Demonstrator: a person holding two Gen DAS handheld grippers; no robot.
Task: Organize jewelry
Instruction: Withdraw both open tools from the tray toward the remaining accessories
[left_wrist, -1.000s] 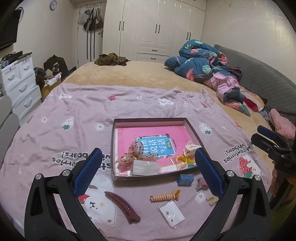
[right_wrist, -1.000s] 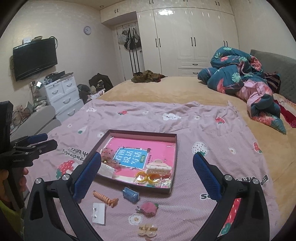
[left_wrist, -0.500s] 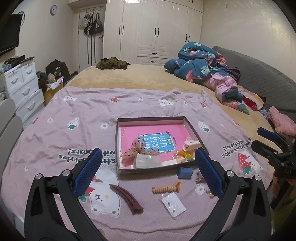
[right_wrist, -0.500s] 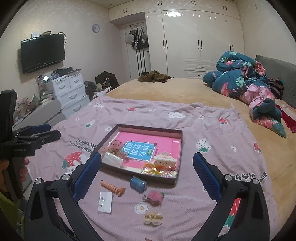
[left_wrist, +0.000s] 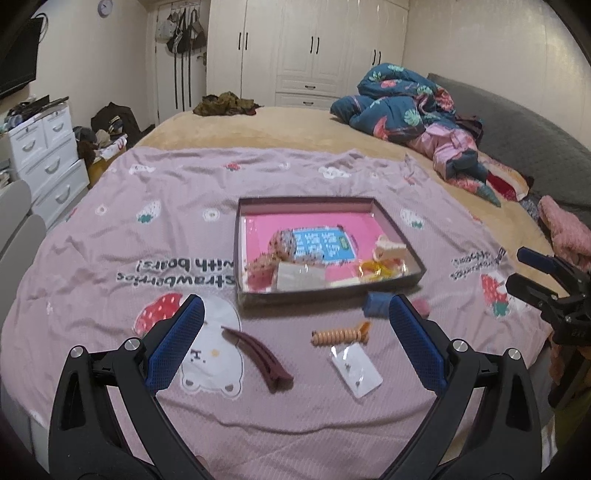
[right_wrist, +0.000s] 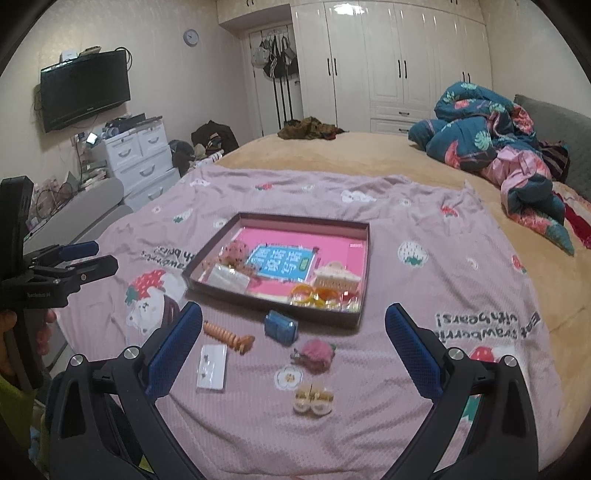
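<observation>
Both tools pulled back since a second ago, so my views sit farther from the tray (left_wrist: 325, 201); left tool (left_wrist: 295, 345) and right tool (right_wrist: 293, 349) gape wide, nothing gripped. On the pink bed sheet (left_wrist: 147, 236), at 6 o'clock of the tray: maroon hair clip (left_wrist: 258, 360), orange spiral tie (left_wrist: 340, 334), earring card (left_wrist: 356, 369), blue clip (right_wrist: 281, 326), pink clip (right_wrist: 316, 354), pearl clip (right_wrist: 313, 398). Scrunchie (right_wrist: 236, 253) and cream claw clip (right_wrist: 336, 277) lie inside the tray.

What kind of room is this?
Most likely a bedroom. The work happens on a big bed with a rumpled quilt on it, white wardrobes line the back wall, and a TV hangs above white drawers.
</observation>
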